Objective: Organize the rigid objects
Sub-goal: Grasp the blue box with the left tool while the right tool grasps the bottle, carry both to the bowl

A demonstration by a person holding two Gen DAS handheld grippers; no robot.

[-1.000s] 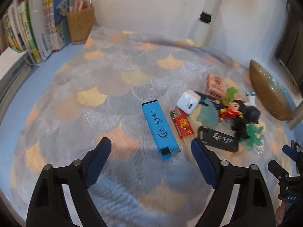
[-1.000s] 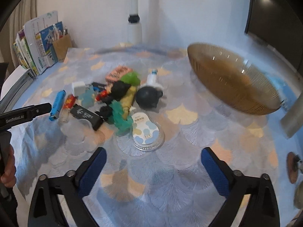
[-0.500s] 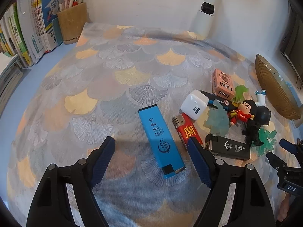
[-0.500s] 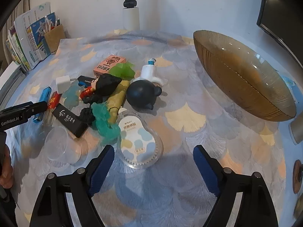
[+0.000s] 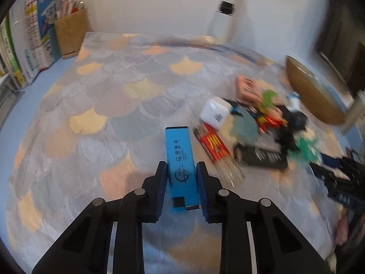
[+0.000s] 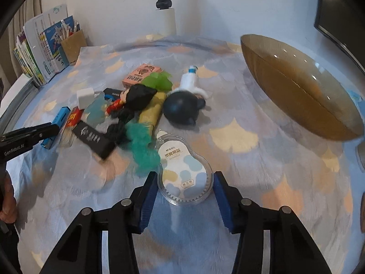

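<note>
Having just narrowed from wide apart, the left gripper (image 5: 182,178) is clenching the blue lighter (image 5: 181,159) while the right gripper (image 6: 185,186) is bracketing the correction tape (image 6: 182,173), contact unclear, readying both for sorting.

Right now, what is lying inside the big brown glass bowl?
The brown glass bowl shows no object inside; only reflections appear through the glass. The bottom behind its near wall is hidden.

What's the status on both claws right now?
Left claw shut on blue lighter. Right claw shut on correction tape. Both items low over tablecloth. Amber bowl unobstructed.
</note>
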